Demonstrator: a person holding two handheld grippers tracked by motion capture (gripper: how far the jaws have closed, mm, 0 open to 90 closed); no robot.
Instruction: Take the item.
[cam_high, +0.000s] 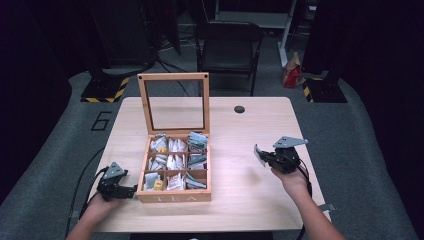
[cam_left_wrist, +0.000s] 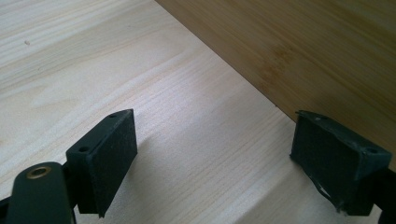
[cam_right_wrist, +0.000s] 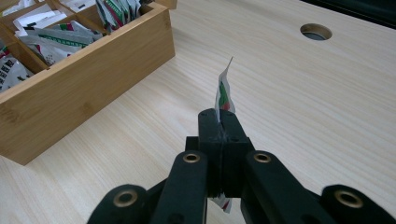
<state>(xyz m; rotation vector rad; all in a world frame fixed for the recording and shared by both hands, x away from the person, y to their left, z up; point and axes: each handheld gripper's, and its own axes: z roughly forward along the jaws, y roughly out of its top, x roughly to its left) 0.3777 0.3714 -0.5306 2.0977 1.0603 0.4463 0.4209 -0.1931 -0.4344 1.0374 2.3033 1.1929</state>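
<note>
Over pale table (cam_right_wrist: 303, 116), thin red-green sachet (cam_right_wrist: 225, 93)

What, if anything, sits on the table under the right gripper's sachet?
Nothing visible. The right gripper is shut on the tea sachet, and the table beneath it is bare wood. The tea box stands off to its side, the cable hole farther away.

tea bag (cam_right_wrist: 224, 95) print unreadable, lower half hidden between jaws
</note>
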